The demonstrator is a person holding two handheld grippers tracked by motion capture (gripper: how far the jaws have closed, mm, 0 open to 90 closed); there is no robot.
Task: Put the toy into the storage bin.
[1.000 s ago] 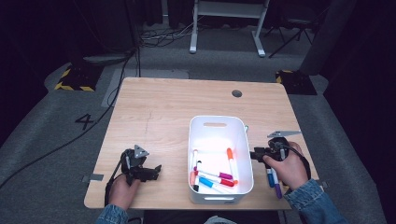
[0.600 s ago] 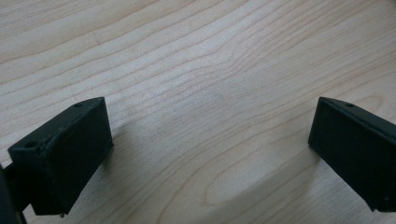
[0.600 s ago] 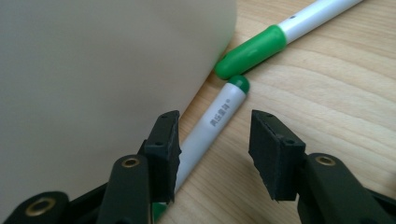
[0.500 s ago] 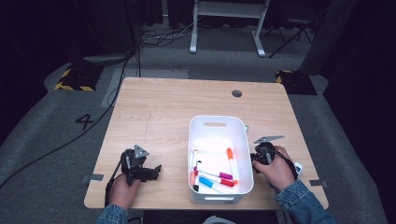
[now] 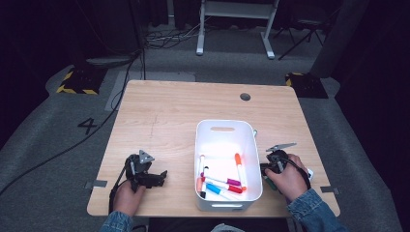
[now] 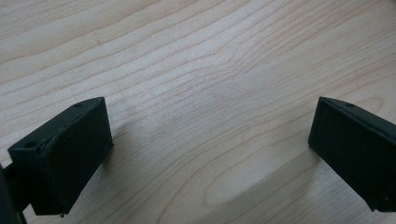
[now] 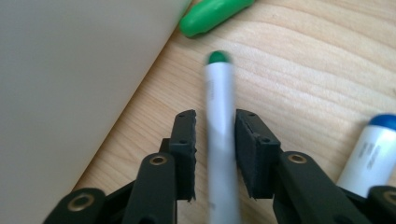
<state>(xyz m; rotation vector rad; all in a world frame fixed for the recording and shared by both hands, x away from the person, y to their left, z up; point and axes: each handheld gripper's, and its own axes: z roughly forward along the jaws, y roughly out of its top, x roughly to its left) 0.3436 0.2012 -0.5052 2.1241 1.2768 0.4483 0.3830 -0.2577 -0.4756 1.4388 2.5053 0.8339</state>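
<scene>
Green-tipped marker (image 7: pixel 220 135) between the right gripper's (image 7: pixel 215 140) jaws, beside the white bin (image 5: pixel 227 126).

Black jaws of the right gripper have just been closing and now stand narrow, one on each side of the white barrel of the marker, which runs straight ahead of the tool along the wooden table (image 5: pixel 174 108); the picture is too blurred to tell whether the pads actually press on it. Just off the tool's left side rises the bin's wall, a green cap (image 7: pixel 215 14) lies ahead past the marker's tip, and a blue-capped marker (image 7: pixel 373 149) lies close on its right. The left gripper (image 6: pixel 210 140) rests low over bare wood, its jaws spread wide with nothing between them, well apart from the bin.
</scene>
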